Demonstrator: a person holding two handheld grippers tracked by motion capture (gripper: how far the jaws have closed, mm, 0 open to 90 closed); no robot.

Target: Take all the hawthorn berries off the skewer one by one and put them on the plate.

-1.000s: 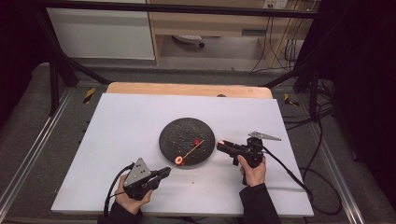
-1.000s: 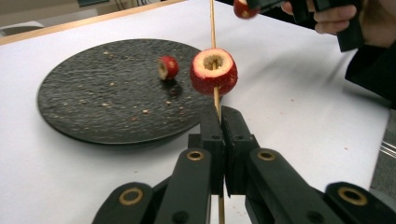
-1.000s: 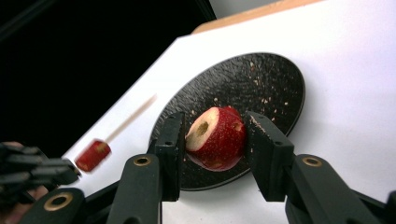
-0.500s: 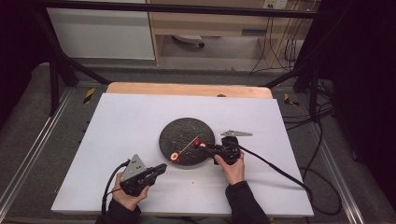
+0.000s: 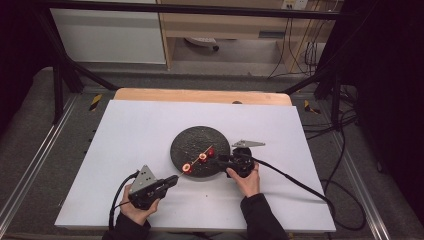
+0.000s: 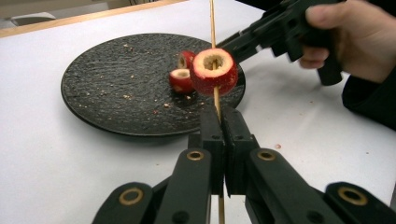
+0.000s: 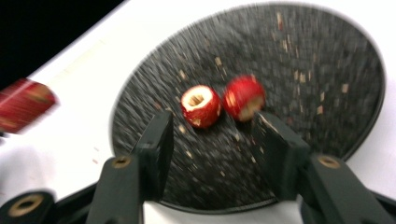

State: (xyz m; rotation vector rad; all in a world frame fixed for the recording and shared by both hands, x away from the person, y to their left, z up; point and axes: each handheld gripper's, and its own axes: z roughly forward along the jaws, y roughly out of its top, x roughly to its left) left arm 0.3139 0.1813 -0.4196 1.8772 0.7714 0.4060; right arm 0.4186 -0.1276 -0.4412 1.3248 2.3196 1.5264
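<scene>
My left gripper [image 6: 223,114] is shut on a thin wooden skewer [image 6: 215,95] that runs through a hollowed red fruit piece [image 6: 214,71]. In the high view the left gripper [image 5: 171,180] is near the table's front, and the skewered fruit piece [image 5: 186,168] hangs over the black plate's [image 5: 192,140] near edge. Two loose red pieces [image 7: 201,106] [image 7: 243,98] lie on the plate [image 7: 303,70]. Just short of them my right gripper [image 7: 212,126] stands open. The right gripper [image 5: 220,159] reaches over the plate's right rim.
The white table top [image 5: 125,130] has free room on the left and at the back. A wooden strip [image 5: 200,95] runs along its far edge. Crumbs dot the plate. Cables [image 5: 290,175] trail off to the right.
My right gripper has moved left from beside the plate to over its right rim, close to the loose pieces. The left gripper has stayed about where it was with the skewer.
</scene>
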